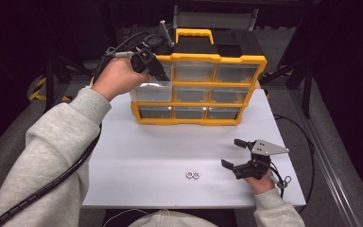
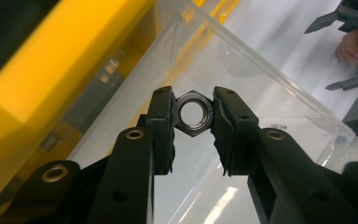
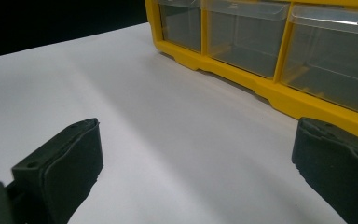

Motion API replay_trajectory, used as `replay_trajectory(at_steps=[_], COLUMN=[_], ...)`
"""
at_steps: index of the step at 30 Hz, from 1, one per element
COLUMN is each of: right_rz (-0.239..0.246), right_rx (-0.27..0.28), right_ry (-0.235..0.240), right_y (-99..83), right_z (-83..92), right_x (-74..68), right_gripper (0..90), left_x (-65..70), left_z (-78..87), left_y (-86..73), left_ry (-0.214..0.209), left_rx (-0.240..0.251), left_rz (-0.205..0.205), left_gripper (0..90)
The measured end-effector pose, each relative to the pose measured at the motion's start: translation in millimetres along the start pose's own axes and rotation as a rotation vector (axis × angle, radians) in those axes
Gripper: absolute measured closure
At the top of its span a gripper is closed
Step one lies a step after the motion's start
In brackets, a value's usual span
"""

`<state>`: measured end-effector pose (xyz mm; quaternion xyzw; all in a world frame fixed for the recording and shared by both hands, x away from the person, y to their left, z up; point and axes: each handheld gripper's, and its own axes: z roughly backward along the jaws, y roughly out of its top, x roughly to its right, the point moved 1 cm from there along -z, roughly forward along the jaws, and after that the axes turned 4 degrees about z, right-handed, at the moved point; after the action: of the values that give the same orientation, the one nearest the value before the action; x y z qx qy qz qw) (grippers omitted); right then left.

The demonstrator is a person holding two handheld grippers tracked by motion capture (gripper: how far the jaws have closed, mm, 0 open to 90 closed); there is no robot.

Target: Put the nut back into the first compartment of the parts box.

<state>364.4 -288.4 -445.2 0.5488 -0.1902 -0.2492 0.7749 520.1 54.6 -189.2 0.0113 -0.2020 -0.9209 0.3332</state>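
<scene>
Left gripper point(image 2: 193, 114) clamps a hex nut point(image 2: 194, 113) just above the pulled-out clear drawer point(image 2: 261, 79), poised for dropping; right gripper point(image 1: 238, 153) rests released, 2 nuts point(image 1: 192, 175) beside it

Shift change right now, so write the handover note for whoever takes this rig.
Left claw: shut on a hex nut, held above the clear drawer that is pulled out at the left of the middle row of the yellow organizer.
Right claw: open, holding nothing, low over the white table near its right front.
Two more nuts lie side by side on the table near the front edge.
Done: drawer open, one nut carried to it.
Left: release this nut into the drawer, probably bring the other two, then close the drawer.
</scene>
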Motion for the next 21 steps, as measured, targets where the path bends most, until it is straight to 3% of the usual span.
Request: replay_trajectory(at_steps=[11, 16, 21], right_rz=[0.000, 0.000, -0.002], right_rx=[-0.002, -0.007, -0.006], right_ry=[0.002, 0.004, 0.005], right_y=[-0.1, -0.4, -0.5], right_z=[-0.1, -0.5, -0.5], right_x=[-0.1, -0.1, -0.1], right_gripper=[2.4, 2.5, 2.4], left_x=[-3.0, -5.1, -6.0], left_z=[-9.1, -9.7, -8.2], left_y=[5.0, 5.0, 4.0], left_ry=[-0.079, -0.103, -0.102], left_rx=[-0.097, -0.109, -0.081], left_rz=[0.000, 0.016, 0.003], left_gripper=[69.6, 69.4, 69.2])
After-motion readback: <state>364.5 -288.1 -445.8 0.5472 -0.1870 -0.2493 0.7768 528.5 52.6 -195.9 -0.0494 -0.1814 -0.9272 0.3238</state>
